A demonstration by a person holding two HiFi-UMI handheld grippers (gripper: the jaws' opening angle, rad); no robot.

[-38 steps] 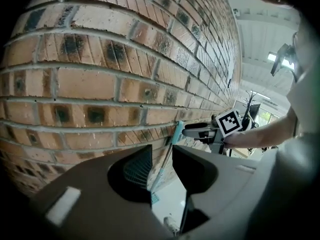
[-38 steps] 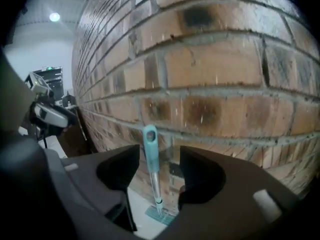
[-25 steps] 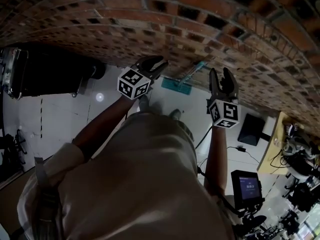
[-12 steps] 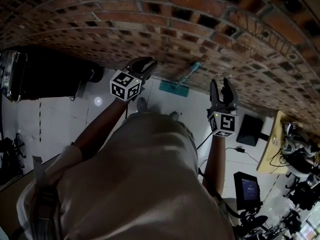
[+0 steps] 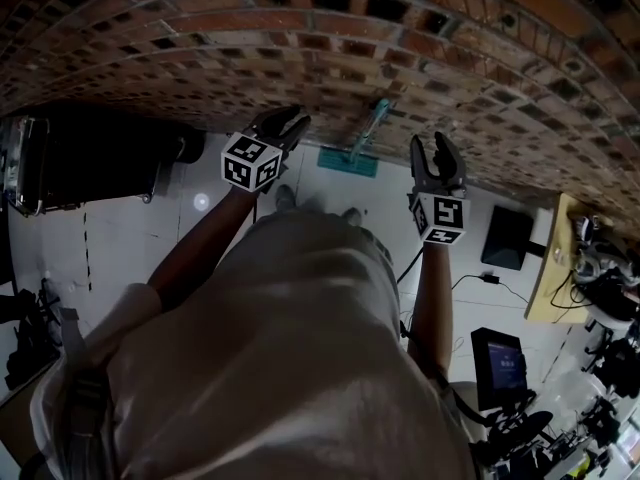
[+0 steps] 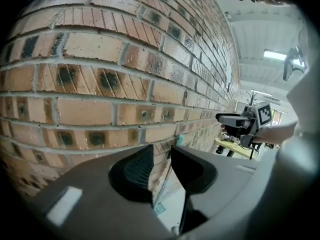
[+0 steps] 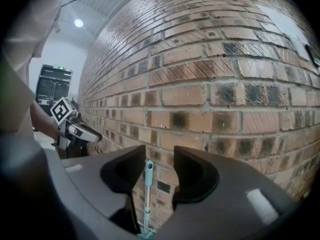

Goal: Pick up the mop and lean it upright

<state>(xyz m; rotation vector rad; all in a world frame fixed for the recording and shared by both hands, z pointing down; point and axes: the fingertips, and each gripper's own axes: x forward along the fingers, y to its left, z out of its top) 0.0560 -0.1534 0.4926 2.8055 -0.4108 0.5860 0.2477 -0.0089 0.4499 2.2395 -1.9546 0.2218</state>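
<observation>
The mop (image 5: 366, 134) leans upright against the brick wall (image 5: 200, 38), its teal head (image 5: 348, 161) on the white floor. My left gripper (image 5: 285, 120) hangs left of it, jaws a narrow gap apart and empty. My right gripper (image 5: 432, 153) is to its right, open and empty; its jaws have just been closing a little with nothing between them. In the left gripper view the mop's handle (image 6: 165, 184) shows through the gap of the left gripper (image 6: 162, 156), farther off at the wall. In the right gripper view the handle (image 7: 148, 189) stands beyond the right gripper (image 7: 159, 159).
A dark cabinet (image 5: 90, 153) stands at the left against the wall. At the right are a black flat case (image 5: 506, 238), a yellow table (image 5: 560, 278) and a screen on a stand (image 5: 498, 363). A cable (image 5: 470, 290) trails over the floor.
Both grippers have shifted slightly leftward and sunk a little. The mop stays leaning against the wall, untouched.
</observation>
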